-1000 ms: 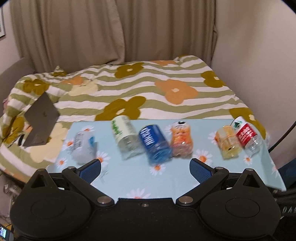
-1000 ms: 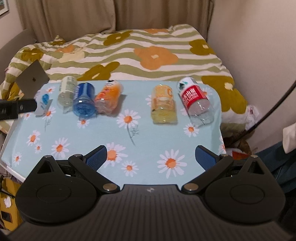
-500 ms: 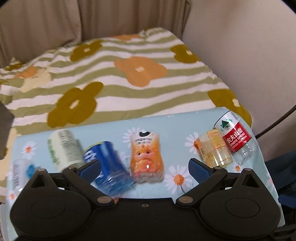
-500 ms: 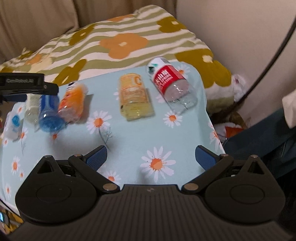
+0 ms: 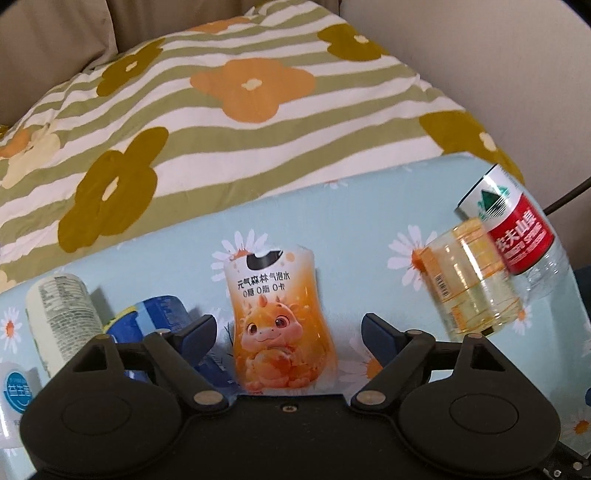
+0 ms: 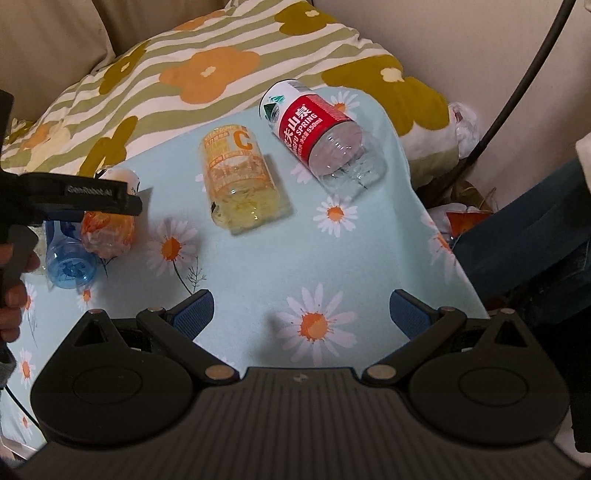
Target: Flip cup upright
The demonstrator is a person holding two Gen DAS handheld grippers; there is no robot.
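The left tool [image 5: 284,334] hangs low over the near part of the surface [image 5: 351,236], its blue-padded fingers spread wide. The orange cup [image 5: 279,317] lies on its side between them, touching neither pad as far as can be seen. From the right wrist view, the left tool [image 6: 79,197] shows as a black bar reaching in from the left, over that same orange cup [image 6: 107,230], with part of the person's hand [image 6: 13,280] at the frame edge. The right tool [image 6: 301,312] is held back and higher, fingers also wide apart with nothing between them, above a bare stretch of daisy-print cloth.

All the cups are cut bottles lying on their sides in a row on the pale blue surface. From the left: a white cup with a blue label [image 5: 13,395] at the frame edge, a pale green cup [image 5: 61,317], a blue cup [image 5: 155,321] just beside the orange one, then well apart a yellow cup [image 5: 469,280] and, touching or nearly touching it, a red-labelled cup [image 5: 513,232] near the right end.

Behind the surface is a bed with a green-striped, flowered blanket [image 5: 229,110]. A beige curtain [image 6: 74,29] hangs beyond it and a plain wall [image 6: 461,37] runs along the right, where a dark cable [image 6: 517,92] curves down.
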